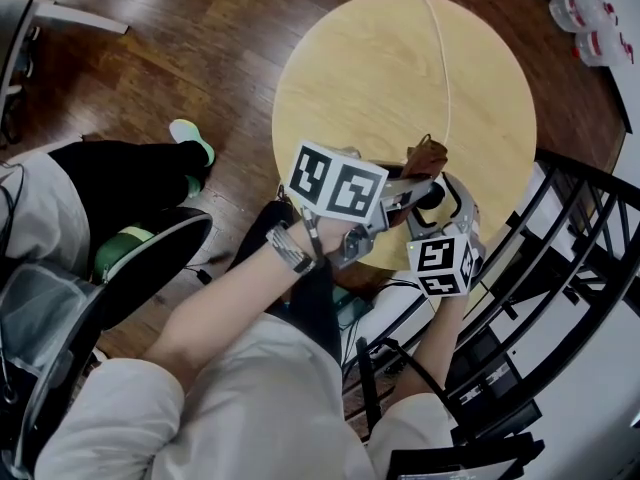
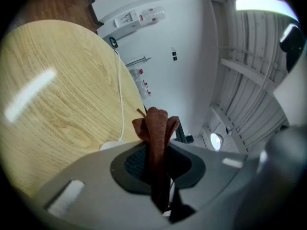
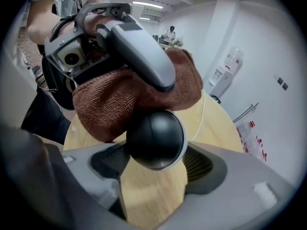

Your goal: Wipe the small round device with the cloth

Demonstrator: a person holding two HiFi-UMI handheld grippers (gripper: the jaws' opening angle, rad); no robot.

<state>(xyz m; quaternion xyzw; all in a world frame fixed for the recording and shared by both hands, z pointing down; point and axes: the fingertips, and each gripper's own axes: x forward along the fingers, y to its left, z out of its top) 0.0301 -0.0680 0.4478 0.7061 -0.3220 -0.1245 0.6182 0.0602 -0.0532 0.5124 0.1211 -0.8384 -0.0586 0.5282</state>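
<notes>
Above the near edge of the round pale wooden surface (image 1: 400, 78), the left claw (image 2: 158, 166) was clenched on a rust-brown terry cloth (image 3: 115, 102), while the right claw (image 3: 156, 169) gripped a small round black device (image 3: 156, 138). The cloth was pressed against the device's upper side.

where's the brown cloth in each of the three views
Head view: cloth right of centre, at the near edge of the round wooden table.
Left gripper view: cloth low centre, pinched upright between the jaws.
Right gripper view: cloth upper centre, against the small round device.
Shared landmark: the table, pale wood in all three.
</notes>
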